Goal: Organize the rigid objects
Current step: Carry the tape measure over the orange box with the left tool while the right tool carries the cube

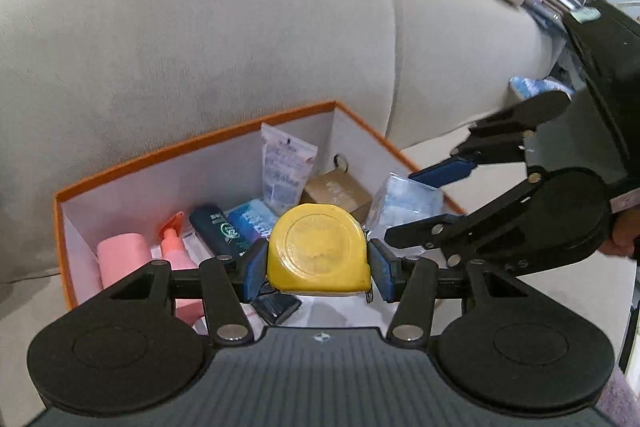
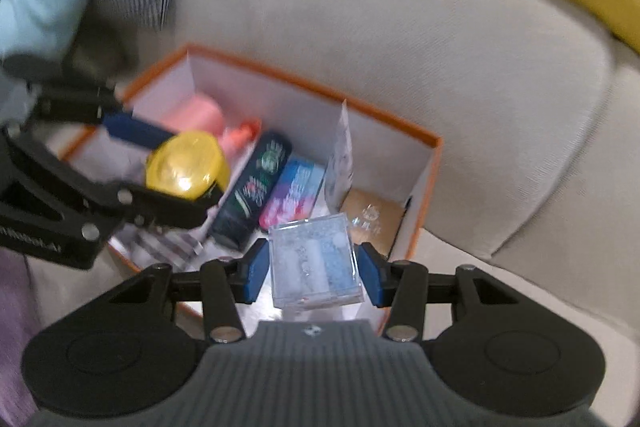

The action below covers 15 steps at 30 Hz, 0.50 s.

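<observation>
Above the orange-edged box, which stands against a grey sofa, a yellow tape measure is pinched between the blue pads of the left gripper. A clear plastic case is held by the right gripper, whose pads are pressed on its two sides, over the near corner of the box. Inside the box a pink roll, a dark tube, a white tube and a small brown box are seen.
</observation>
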Available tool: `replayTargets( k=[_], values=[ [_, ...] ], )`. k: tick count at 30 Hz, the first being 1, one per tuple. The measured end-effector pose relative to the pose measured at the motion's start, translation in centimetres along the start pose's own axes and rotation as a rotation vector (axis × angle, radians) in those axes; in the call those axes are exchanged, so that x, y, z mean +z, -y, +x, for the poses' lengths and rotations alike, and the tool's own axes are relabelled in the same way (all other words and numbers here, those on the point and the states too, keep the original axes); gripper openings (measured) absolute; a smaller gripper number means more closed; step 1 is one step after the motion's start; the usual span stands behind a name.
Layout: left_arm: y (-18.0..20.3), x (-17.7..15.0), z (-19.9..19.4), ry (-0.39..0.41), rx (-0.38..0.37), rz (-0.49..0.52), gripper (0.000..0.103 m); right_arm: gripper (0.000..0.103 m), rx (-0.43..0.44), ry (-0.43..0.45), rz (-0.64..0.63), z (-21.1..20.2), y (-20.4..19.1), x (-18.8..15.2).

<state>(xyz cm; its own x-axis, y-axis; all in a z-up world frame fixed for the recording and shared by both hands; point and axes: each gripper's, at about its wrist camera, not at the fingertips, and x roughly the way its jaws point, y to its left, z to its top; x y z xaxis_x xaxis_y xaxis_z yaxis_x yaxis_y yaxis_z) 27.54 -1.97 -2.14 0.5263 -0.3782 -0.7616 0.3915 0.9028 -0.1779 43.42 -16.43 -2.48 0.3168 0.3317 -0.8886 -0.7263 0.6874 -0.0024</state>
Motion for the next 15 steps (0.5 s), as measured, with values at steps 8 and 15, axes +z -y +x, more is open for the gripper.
replayTargets(
  k=[8,15],
  values=[
    [-1.3,0.0,3.3,-0.062,-0.017,0.047,0.061,0.05,0.039,-0.175,-0.166,5.4,-0.6,1.7],
    [-1.6,0.3,5.2,-0.114,-0.027,0.081,0.061,0.051,0.043,-0.282,-0.271,8.1,-1.1,2.0]
  ],
)
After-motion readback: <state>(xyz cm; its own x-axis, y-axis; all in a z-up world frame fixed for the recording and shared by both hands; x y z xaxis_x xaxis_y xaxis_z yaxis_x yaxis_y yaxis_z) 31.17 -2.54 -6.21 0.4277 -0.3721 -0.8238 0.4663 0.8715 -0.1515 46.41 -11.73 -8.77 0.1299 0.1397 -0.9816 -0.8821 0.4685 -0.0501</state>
